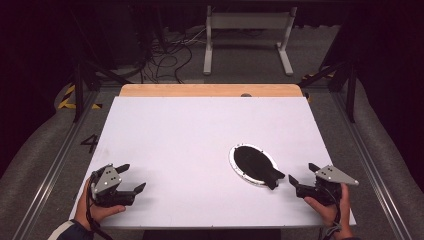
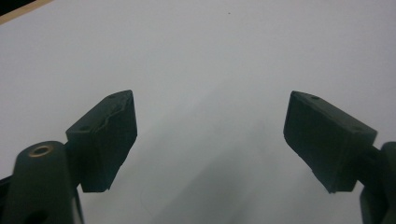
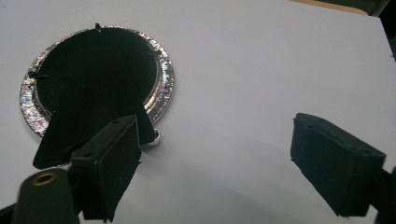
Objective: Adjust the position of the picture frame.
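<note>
The right hand-held gripper (image 1: pixel 304 174), jaws spread and empty, lies level, pointing at the black-lined foil dish (image 1: pixel 252 163).

table (image 1: pixel 175 135): bare sheet, free passage | obstacle: black fan (image 1: pixel 256 164) on silver plate (image 1: pixel 235 165), near right claw (image 1: pixel 303 176)

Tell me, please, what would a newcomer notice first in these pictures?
First, the round foil-rimmed tray with a black lid, lying right of centre on the white table; its black tab sticks out toward the right gripper. Then the two hand-held grippers at the near corners, the left gripper far from the tray, both open and holding nothing.
</note>
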Available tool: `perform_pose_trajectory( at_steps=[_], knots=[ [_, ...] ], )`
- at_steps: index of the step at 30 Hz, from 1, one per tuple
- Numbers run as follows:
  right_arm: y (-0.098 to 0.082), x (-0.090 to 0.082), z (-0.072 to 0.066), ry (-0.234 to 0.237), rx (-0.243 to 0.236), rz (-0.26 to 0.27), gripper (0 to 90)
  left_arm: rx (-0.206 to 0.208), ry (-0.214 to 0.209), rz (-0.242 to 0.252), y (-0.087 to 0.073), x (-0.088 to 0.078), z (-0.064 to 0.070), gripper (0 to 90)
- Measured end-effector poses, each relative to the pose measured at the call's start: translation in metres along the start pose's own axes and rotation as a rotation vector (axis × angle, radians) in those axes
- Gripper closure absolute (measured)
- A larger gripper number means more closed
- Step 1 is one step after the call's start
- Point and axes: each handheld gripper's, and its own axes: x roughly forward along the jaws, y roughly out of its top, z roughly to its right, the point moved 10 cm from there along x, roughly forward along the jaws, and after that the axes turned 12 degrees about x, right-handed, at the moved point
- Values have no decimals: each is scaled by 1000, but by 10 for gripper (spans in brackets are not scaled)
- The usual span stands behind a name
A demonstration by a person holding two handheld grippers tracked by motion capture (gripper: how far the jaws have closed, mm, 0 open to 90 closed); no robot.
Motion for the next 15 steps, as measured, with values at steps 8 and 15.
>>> perform_pose_trajectory(
  at_steps=[8,15],
  knots=[
    [-6,6,-5,-15,-32,-72,413,12,-72,4,6,2,14,326],
    [-3,7,-4,31,-8,-82,763,26,-188,10,24,15,32,740]
  ],
)
